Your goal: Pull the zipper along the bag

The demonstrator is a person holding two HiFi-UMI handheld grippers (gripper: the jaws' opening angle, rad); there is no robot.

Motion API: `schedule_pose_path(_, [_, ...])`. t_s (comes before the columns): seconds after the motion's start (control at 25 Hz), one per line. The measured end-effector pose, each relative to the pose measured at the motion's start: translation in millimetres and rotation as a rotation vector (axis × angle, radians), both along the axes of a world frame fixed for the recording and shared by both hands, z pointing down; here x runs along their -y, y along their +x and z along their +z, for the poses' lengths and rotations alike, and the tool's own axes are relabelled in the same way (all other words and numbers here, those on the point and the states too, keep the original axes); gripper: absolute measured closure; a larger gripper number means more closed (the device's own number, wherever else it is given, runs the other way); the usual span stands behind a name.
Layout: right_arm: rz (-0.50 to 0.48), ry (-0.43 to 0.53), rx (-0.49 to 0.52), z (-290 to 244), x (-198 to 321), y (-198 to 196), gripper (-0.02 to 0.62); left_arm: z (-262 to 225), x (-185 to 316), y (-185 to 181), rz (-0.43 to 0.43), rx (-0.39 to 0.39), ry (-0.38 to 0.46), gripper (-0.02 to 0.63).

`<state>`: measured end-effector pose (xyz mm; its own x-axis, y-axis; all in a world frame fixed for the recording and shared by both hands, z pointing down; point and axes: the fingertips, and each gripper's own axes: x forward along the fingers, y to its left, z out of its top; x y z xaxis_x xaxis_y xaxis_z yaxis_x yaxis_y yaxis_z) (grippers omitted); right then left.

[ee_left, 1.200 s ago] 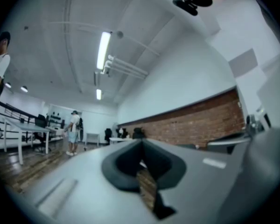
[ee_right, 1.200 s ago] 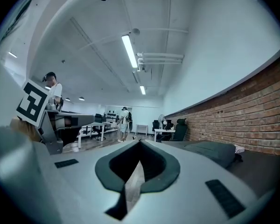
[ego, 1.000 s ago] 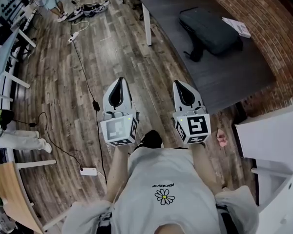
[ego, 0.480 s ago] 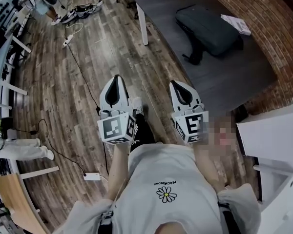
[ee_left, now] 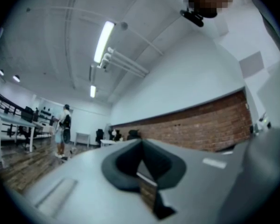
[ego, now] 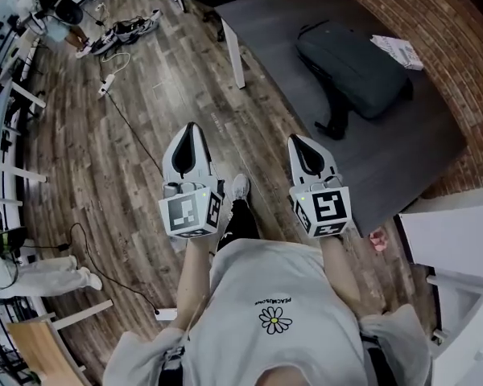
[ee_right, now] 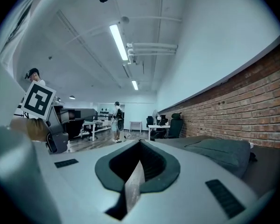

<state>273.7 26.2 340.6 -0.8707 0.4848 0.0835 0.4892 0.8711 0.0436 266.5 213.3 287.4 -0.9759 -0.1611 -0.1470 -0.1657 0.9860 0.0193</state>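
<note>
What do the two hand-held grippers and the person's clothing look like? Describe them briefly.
The left hand-held gripper and the right hand-held gripper match: pale grey wedge-shaped shells tapering to a tip, with a black teardrop-shaped recess around the jaws. Each carries a cube with black-and-white square markers at the rear: the left cube and the right cube. The person wears a pale short-sleeved T-shirt with a small daisy print.

1. A pale grey short-sleeved T-shirt carries a small white daisy print with a yellow centre under a line of tiny dark lettering.
2. Black trousers and a white trainer.
3. The left tool is a pale grey tapering shell around a black teardrop-shaped opening. Its marker cube bears black-and-white squares.
4. The right tool has the same build and its own black-and-white cube.
</note>
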Motion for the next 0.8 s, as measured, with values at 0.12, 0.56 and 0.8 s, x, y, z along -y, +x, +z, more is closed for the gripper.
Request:
schedule_pose_path(0.12, [0.012, 0.015, -0.015, -3, -21, -41, 0.594, -4, -21, -46, 0.02, -0.005, 0.017, 0.604])
schedule_pose_path(0.56, [0.171, 0.029, -0.022, -23, -55, -191, 0.594, -26, -57, -218, 0.166, 0.022, 0.003, 0.604])
schedule_pose_path(0.8, [0.195, 0.028, -0.046, -15, -77, -249, 0.594, -21, -75, -281, 0.207, 0.015, -0.003, 0.604])
